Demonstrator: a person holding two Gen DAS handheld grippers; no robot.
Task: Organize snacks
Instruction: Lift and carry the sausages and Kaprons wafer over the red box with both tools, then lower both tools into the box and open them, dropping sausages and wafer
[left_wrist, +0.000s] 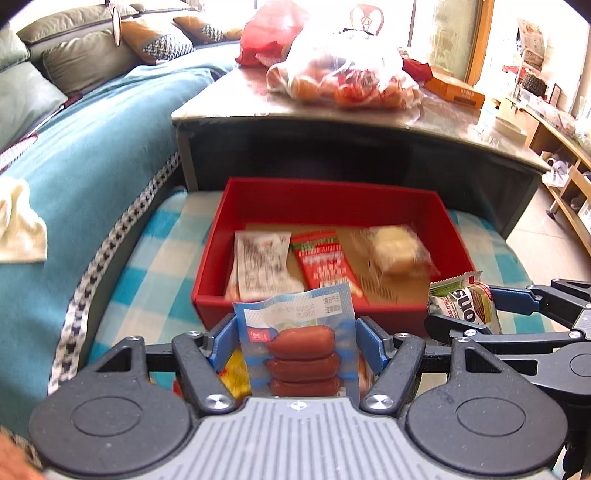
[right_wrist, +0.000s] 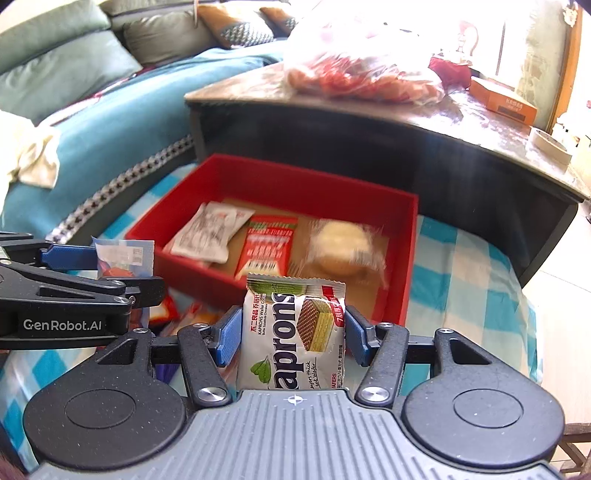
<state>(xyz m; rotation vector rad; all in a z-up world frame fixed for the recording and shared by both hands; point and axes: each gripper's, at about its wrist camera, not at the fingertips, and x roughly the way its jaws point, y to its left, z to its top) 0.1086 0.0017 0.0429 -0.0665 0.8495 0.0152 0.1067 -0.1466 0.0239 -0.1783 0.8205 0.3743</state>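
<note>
Nearest in the left wrist view, the left gripper (left_wrist: 295, 332) has its jaws pinching a sausage pack (left_wrist: 301, 343) by its two side edges, three small sausages showing through the clear front. In the right wrist view the right gripper (right_wrist: 291, 332) pinches a wafer packet (right_wrist: 295, 332) the same way, upright between the blue pads. Both packs hang clear of the checked blanket (left_wrist: 155, 280), just short of the near wall of the red box (left_wrist: 332, 195).

Judging by this, the sorting is partly done. Three snacks already lie on the box floor: a white sachet (right_wrist: 212, 232) at the left, a red packet (right_wrist: 267, 247) in the middle, and a pale bun in clear wrap (right_wrist: 341, 247) at the right. The two held packs seem next to go in. More wrappers (right_wrist: 177, 314) in yellow and orange lie on the blanket beneath the grippers, so some picking probably remains.

How many of those loose wrappers there are cannot be told, since the gripper bodies cover most of them. The bun is blurred. The box's near inside corner is hidden behind the held packs. Farther off, the dark bench (left_wrist: 229, 99) carries a plastic bag of orange-red items (left_wrist: 343, 77) and a flat orange carton (left_wrist: 454, 90); whether these belong to the task is unclear.
</note>
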